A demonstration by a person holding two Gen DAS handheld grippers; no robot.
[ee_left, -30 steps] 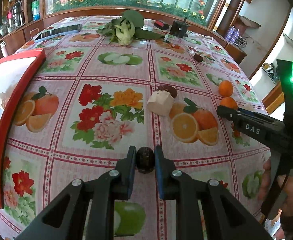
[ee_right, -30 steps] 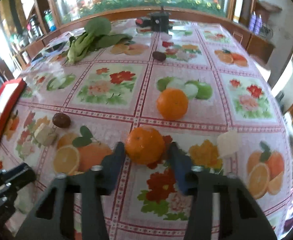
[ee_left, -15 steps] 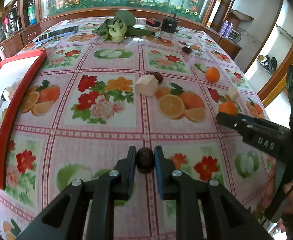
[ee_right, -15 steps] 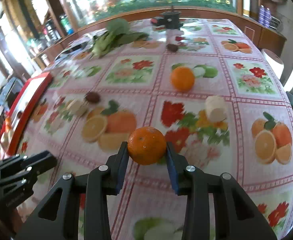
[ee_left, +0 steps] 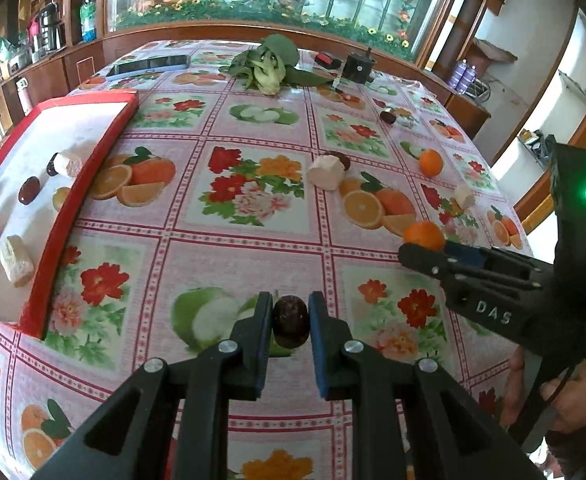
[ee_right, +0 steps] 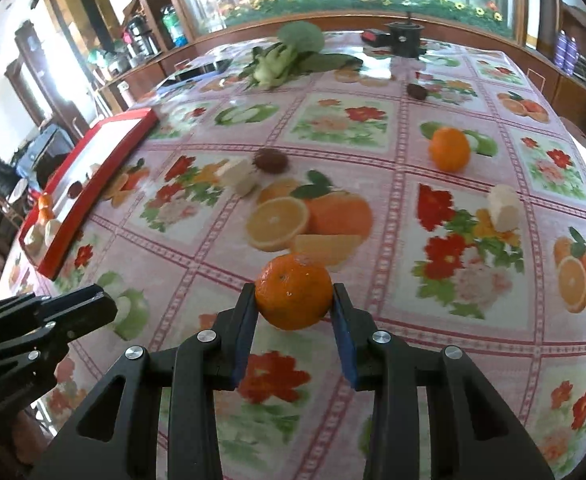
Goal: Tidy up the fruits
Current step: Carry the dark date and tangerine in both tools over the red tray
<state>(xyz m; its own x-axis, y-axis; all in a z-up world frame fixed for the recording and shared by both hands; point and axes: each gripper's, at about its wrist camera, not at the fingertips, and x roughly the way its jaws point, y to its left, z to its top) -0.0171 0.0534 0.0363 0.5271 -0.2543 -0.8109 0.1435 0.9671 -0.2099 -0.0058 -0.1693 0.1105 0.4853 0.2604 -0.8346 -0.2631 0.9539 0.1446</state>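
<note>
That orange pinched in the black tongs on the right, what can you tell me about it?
The orange is a small round mandarin with glossy, dimpled bright peel and a tiny pale fleck on its front. It looks whole and unpeeled. The right gripper clamps it from both sides with blue-padded fingers, and it appears to hang above the flowered tablecloth rather than rest on it. Nothing else touches it.

Orange tangerine (ee_right: 293, 297), dark brown date (ee_left: 290, 321), red-rimmed tray (ee_left: 93, 168).

Three dates (ee_right: 269, 160), two oranges (ee_right: 449, 149)
</note>
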